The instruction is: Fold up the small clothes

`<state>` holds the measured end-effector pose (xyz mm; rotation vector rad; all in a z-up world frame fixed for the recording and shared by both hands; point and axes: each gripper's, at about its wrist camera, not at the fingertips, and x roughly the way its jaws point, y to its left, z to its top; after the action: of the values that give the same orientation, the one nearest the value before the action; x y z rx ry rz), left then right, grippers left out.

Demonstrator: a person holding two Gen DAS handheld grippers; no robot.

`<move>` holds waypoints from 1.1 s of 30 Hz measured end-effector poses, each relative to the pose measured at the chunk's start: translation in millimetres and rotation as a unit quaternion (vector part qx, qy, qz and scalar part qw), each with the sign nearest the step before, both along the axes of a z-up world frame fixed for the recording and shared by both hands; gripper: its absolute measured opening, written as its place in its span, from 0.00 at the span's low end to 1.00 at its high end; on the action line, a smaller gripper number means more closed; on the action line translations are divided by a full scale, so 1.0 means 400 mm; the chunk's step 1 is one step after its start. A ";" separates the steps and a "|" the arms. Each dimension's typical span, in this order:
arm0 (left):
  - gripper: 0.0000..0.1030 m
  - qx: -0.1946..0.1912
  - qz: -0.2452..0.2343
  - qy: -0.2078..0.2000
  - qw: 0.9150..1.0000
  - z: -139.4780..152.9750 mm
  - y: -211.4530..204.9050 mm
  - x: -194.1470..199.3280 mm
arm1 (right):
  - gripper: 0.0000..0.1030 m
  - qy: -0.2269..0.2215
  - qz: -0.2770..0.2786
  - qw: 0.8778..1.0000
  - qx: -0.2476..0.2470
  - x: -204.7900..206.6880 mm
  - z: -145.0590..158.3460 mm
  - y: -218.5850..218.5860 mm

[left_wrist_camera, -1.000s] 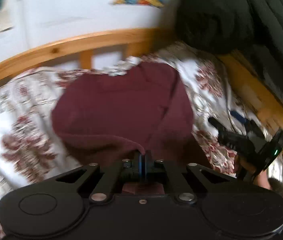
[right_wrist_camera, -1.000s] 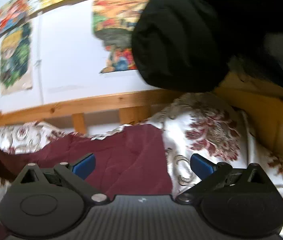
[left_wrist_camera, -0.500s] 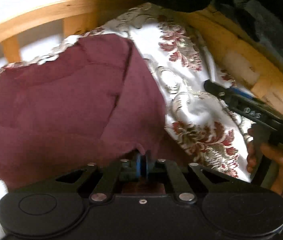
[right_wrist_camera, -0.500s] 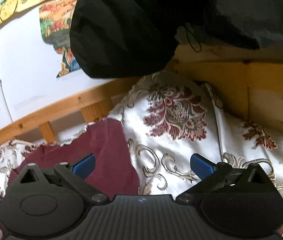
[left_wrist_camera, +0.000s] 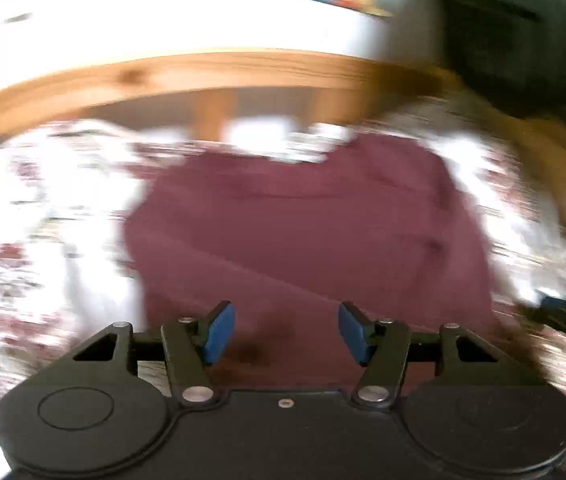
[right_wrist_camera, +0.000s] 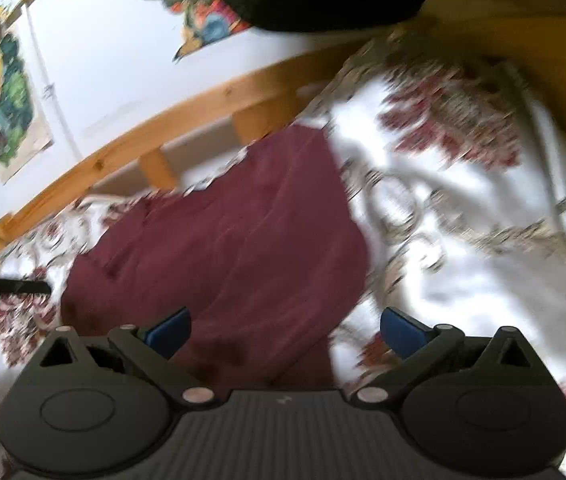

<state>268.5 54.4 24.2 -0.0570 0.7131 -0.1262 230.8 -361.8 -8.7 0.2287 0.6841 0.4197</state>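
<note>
The left gripper (left_wrist_camera: 285, 330) has just been opening, its jaws now parted with nothing pinched, probably to lay the fold down. The maroon garment (left_wrist_camera: 307, 236) lies flat on the floral bedspread (right_wrist_camera: 463, 248), directly under and ahead of both tools. The right gripper (right_wrist_camera: 285, 332) is spread too, straddling what seems, through blur, the cloth's right edge

Both views are bright with soft daylight, and both are smeared by motion blur. White patches of the floral bedspread (left_wrist_camera: 63, 208) blow out to glare, its pattern streaked. The wooden bed rail (left_wrist_camera: 203, 68) above it bows from fisheye distortion. Only the camera's own black housing stays sharp below the bedspread.
</note>
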 end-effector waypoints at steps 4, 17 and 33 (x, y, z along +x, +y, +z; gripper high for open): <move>0.58 -0.001 0.062 0.006 0.998 -0.024 0.121 0.078 | 0.89 0.024 0.033 0.999 -0.008 0.005 -0.030 0.032; 0.03 -0.039 0.065 -0.040 0.996 -0.041 0.109 0.248 | 0.11 0.011 0.095 0.994 -0.048 -0.016 -0.046 0.070; 0.71 -0.029 0.046 -0.041 0.998 -0.102 0.174 0.001 | 0.33 0.032 0.064 0.997 -0.010 0.012 -0.059 0.018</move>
<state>268.7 124.1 -16.8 -0.1403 0.6244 -0.0605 235.4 -354.5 -32.4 0.1813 0.7673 0.5295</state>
